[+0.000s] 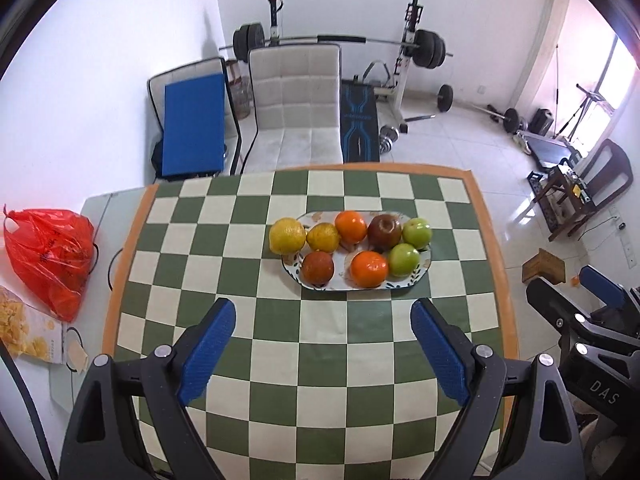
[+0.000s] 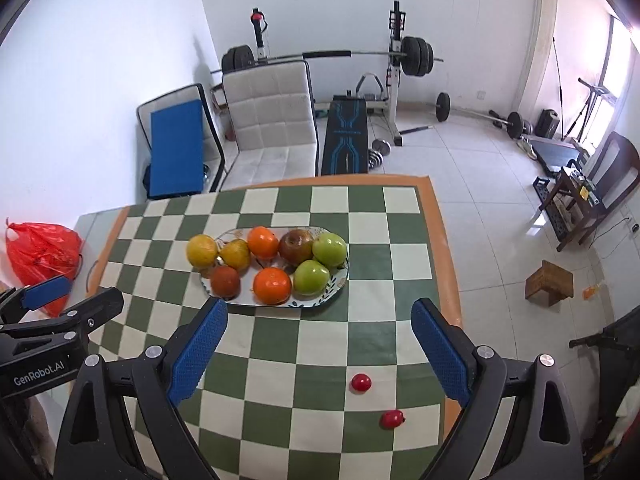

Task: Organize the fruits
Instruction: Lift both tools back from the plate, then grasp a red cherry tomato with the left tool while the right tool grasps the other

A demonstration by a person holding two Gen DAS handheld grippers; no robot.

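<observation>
Eight fruits fill the plate (image 1: pixel 425 268) (both grippers' jaws wide, empty).

A table (image 2: pixel 404 312) with a green-and-white checked cloth is carrying an oval plate (image 2: pixel 338 284) ahead of the grippers; two small red fruits (image 2: pixel 361 382) are lying nearer, between the right fingers.

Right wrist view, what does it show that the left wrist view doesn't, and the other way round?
Only the right wrist view shows two small red fruits lying loose on the checkered cloth, near the right edge. Only the left wrist view shows a yellow snack bag beside the red plastic bag. Both show the oval plate holding eight fruits, and both grippers with jaws open and empty.
</observation>
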